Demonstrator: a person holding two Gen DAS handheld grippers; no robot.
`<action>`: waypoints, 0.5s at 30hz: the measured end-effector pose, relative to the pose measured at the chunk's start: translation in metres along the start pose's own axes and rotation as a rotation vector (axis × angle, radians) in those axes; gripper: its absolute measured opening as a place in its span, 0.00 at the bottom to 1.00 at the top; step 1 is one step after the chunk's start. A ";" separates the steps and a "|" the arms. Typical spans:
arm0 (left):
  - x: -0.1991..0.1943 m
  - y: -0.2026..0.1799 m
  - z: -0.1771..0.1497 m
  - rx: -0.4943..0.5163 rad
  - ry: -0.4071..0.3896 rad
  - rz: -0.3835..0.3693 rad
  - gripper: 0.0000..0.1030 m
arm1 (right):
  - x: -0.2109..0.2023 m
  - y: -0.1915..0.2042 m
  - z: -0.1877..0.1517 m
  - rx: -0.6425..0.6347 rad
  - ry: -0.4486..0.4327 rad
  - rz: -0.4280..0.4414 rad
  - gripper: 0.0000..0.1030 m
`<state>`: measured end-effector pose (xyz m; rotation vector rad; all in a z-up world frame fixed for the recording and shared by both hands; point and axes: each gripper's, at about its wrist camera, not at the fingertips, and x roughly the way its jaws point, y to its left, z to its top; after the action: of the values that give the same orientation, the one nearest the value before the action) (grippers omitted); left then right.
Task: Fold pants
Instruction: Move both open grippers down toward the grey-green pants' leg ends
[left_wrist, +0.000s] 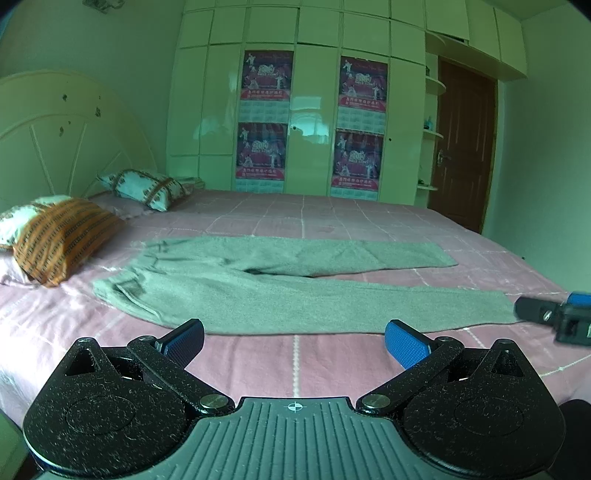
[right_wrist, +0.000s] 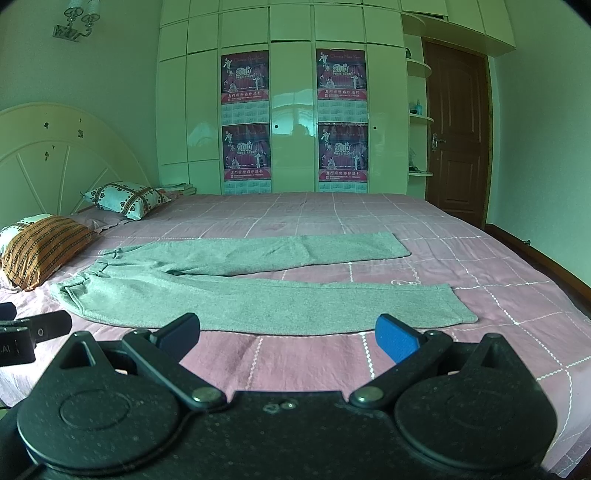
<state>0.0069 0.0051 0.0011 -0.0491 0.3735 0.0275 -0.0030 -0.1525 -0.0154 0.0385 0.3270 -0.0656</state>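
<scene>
Grey pants (left_wrist: 280, 295) (right_wrist: 236, 299) lie flat on the pink checked bed, waistband to the left near the pillows, the two legs spread apart and running right. My left gripper (left_wrist: 295, 341) hovers open over the bedspread just short of the near leg's front edge. My right gripper (right_wrist: 288, 338) is also open, just in front of the near leg towards its cuff end. Nothing sits between either pair of blue pads. The right gripper (left_wrist: 554, 317) shows at the right edge of the left wrist view; the left gripper (right_wrist: 29, 332) shows at the left edge of the right wrist view.
Two pillows (right_wrist: 40, 247) (right_wrist: 125, 197) lie at the headboard (right_wrist: 55, 147) on the left. A cupboard wall (right_wrist: 291, 110) with posters stands behind the bed, a brown door (right_wrist: 458, 136) at its right. Pink bedspread (right_wrist: 498, 280) stretches right of the pants.
</scene>
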 end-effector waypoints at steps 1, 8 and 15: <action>0.003 0.003 0.002 0.002 0.003 0.013 1.00 | 0.000 0.000 0.004 -0.003 -0.017 0.004 0.93; 0.035 0.037 0.026 -0.046 0.028 0.151 1.00 | 0.030 -0.008 0.036 -0.001 -0.051 0.104 0.94; 0.083 0.049 0.037 0.013 0.096 0.142 1.00 | 0.065 -0.011 0.049 0.014 -0.031 0.122 0.94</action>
<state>0.0957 0.0570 0.0034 -0.0109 0.4728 0.1636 0.0730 -0.1697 0.0096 0.0710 0.2930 0.0520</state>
